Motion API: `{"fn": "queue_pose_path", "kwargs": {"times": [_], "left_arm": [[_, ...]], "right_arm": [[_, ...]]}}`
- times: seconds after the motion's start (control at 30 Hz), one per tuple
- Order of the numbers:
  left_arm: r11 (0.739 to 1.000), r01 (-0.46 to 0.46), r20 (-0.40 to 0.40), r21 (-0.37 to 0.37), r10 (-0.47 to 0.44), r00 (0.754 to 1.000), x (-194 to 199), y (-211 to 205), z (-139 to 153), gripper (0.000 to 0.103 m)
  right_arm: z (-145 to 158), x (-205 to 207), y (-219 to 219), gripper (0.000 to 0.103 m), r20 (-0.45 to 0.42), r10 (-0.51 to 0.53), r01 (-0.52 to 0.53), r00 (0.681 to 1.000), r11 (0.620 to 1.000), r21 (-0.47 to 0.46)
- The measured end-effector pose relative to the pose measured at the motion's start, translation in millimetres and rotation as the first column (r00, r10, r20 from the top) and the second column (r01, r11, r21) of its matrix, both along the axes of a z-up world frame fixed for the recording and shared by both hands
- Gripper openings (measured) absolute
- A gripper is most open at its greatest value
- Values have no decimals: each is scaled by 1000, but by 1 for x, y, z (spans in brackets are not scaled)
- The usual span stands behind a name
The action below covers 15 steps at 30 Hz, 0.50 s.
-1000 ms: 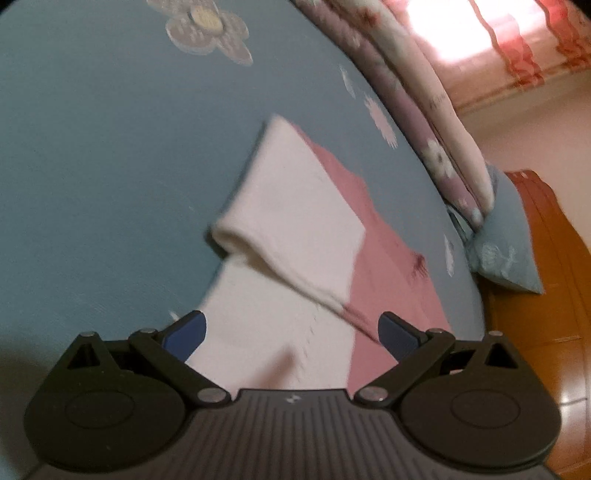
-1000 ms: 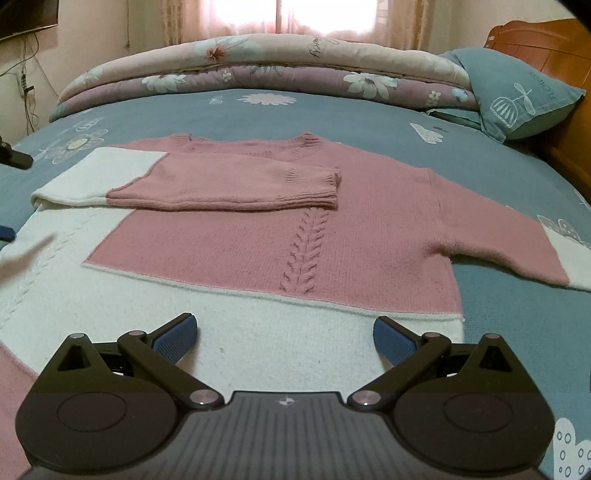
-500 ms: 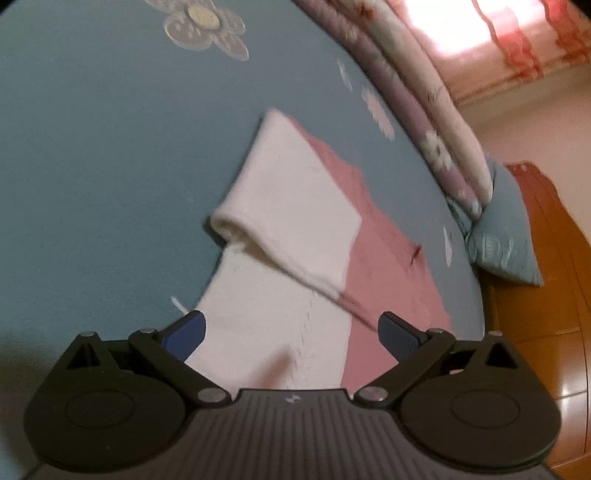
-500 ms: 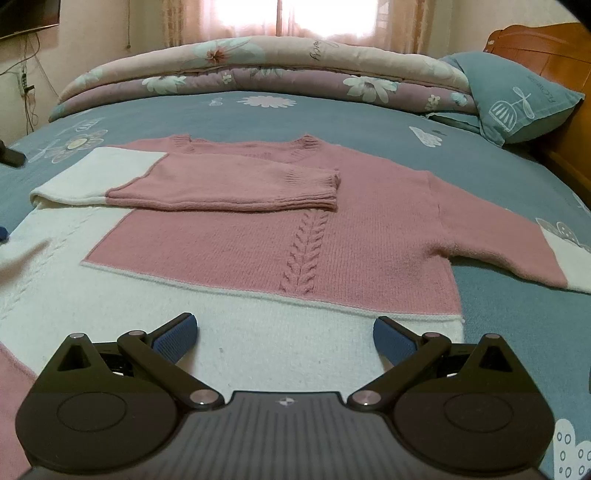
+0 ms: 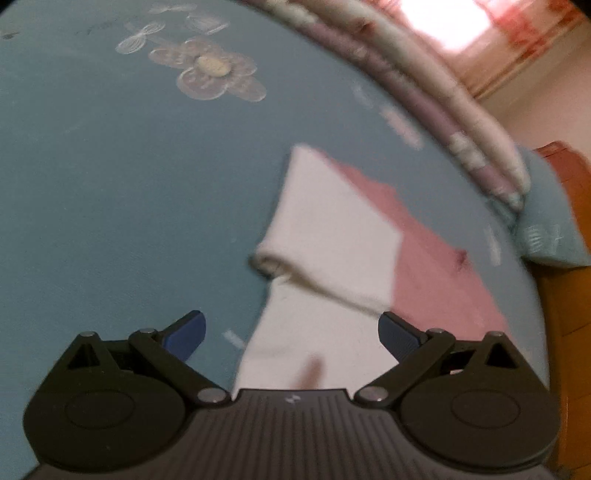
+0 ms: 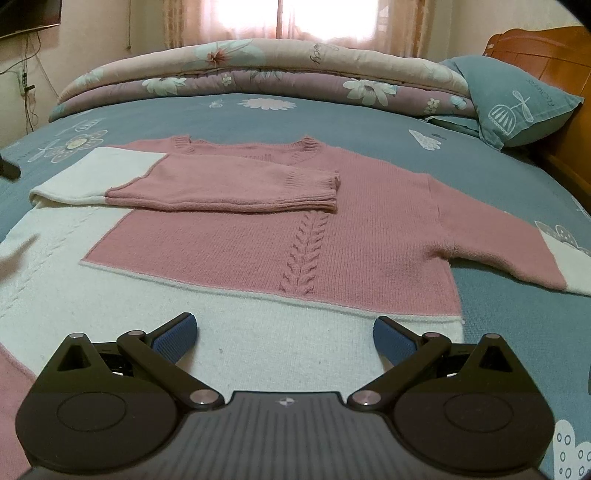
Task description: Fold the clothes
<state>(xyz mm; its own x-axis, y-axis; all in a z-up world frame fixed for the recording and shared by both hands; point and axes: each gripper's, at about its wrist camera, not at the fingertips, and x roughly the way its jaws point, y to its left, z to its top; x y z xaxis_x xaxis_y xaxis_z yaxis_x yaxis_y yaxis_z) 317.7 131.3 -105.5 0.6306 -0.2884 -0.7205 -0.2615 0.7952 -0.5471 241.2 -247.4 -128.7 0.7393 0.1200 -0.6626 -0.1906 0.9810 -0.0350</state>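
Since a moment before, the left gripper (image 5: 291,332) had swung leftward over the bed, so that more bare sheet and a big stitched flower (image 5: 210,70) came into its view, while the right gripper (image 6: 284,334) had hardly shifted at all.

The bed (image 6: 369,122), covered in a blue-grey sheet with white flower prints, filled most of the room. A rolled floral quilt (image 6: 258,70) lay along its far edge under the bright window (image 6: 325,18), and a blue pillow (image 6: 517,99) leaned against the wooden headboard (image 6: 546,51) at the far right.

The sweater (image 6: 332,236), pink with white panels, lay spread flat in the middle of the bed, neckline toward the quilt and white hem band nearest the right gripper. Its left sleeve (image 6: 207,184) was folded across the chest, ribbed pink cuff ending just past the cable-knit stripe down the front, the white upper part of the sleeve at the far left. The right sleeve (image 6: 517,254) stretched out flat to the right, its white end running out of the picture.

In the blurred left wrist view the folded sleeve's white bend (image 5: 332,240) lay ahead of the left gripper, which hung over the sweater's left edge, jaws wide apart and holding nothing. The right gripper hovered over the white hem, its blue-padded jaws likewise spread wide and empty.
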Motion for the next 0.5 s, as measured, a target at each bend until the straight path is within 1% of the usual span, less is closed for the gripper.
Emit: {"fn": "queue_pose_path", "kwargs": {"times": [0.03,0.1,0.2,0.23,0.27,0.3,0.37,0.5], "left_arm": [[998,29,23,-50,-28,999,0,-1,-1,99],[980,120,33,-160,-116,993,4,-9,-8,99],[966,183,-22,-181,-190,982,11,-26,-22,99],[969,189,-51,-158,-199,979,13,-31,-27,99],[971,195,-54,-141,-204,978,11,-31,-27,99],[972,189,-50,-141,-198,979,9,-33,-26,99],[982,139,-58,-130,-148,987,6,-26,-22,99],[983,105,-8,-149,-107,994,5,-21,-27,99]], "right_arm": [[0,0,0,103,0,-1,1,1000,1000,0],[0,0,1,103,1,-5,5,1000,1000,-1],[0,0,2,103,5,-6,6,1000,1000,-5],[0,-1,5,103,2,-6,6,1000,1000,-6],[-1,-1,6,103,1,-4,4,1000,1000,-6],[-1,-1,6,103,1,-2,2,1000,1000,-5],[-1,-1,6,103,0,-1,1,1000,1000,-4],[-1,-1,8,103,0,-2,2,1000,1000,-6]]}}
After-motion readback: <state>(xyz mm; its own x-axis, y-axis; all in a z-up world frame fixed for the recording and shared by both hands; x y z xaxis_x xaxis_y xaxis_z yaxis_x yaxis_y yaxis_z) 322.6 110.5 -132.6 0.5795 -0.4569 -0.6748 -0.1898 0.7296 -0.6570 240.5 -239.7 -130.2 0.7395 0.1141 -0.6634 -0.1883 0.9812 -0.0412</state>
